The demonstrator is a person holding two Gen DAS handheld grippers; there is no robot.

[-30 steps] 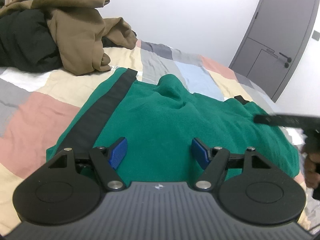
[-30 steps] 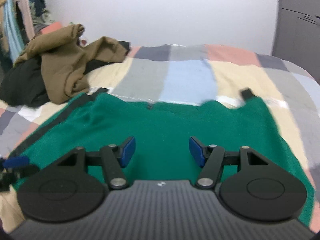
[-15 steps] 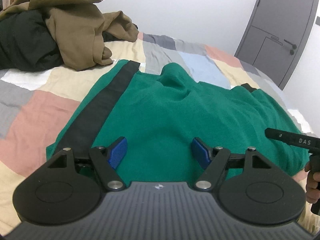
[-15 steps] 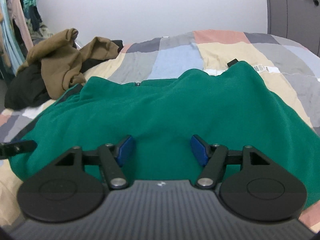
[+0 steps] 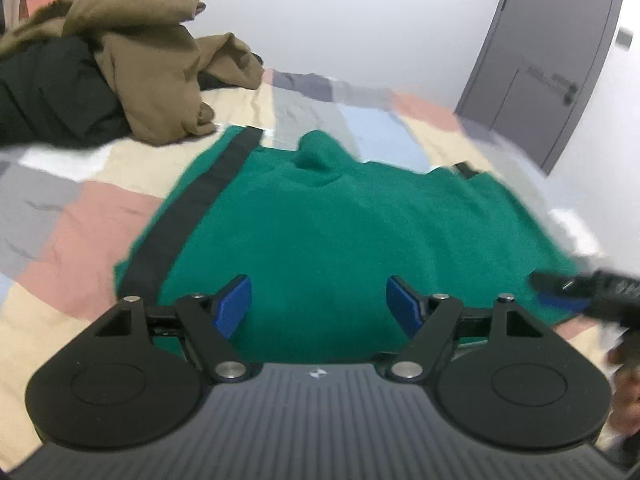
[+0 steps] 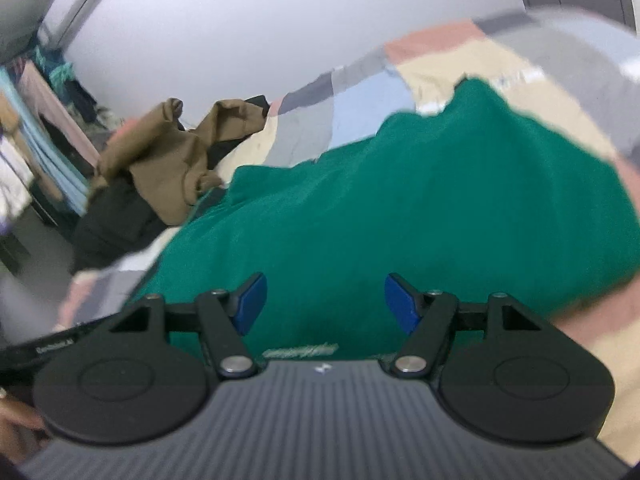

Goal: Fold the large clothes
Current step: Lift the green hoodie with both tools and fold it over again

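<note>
A large green garment (image 5: 340,232) with a black strip (image 5: 188,224) along its left edge lies spread on the patchwork bed. It also fills the middle of the right wrist view (image 6: 400,216). My left gripper (image 5: 319,306) is open and empty, hovering over the garment's near edge. My right gripper (image 6: 322,304) is open and empty, also over the near edge and tilted. The right gripper shows blurred at the right of the left wrist view (image 5: 576,292), at the garment's right corner.
A heap of brown clothing (image 5: 152,68) and black clothing (image 5: 48,96) lies at the bed's far left; it also shows in the right wrist view (image 6: 168,160). The patchwork bedcover (image 5: 60,216) surrounds the garment. A grey door (image 5: 552,60) stands at the right. Hanging clothes (image 6: 36,128) are at the left.
Both grippers stay open. The right gripper has tilted and swung, so its view now slants and blurs. The left view has shifted slightly; the right gripper has moved closer to the garment's right corner.
</note>
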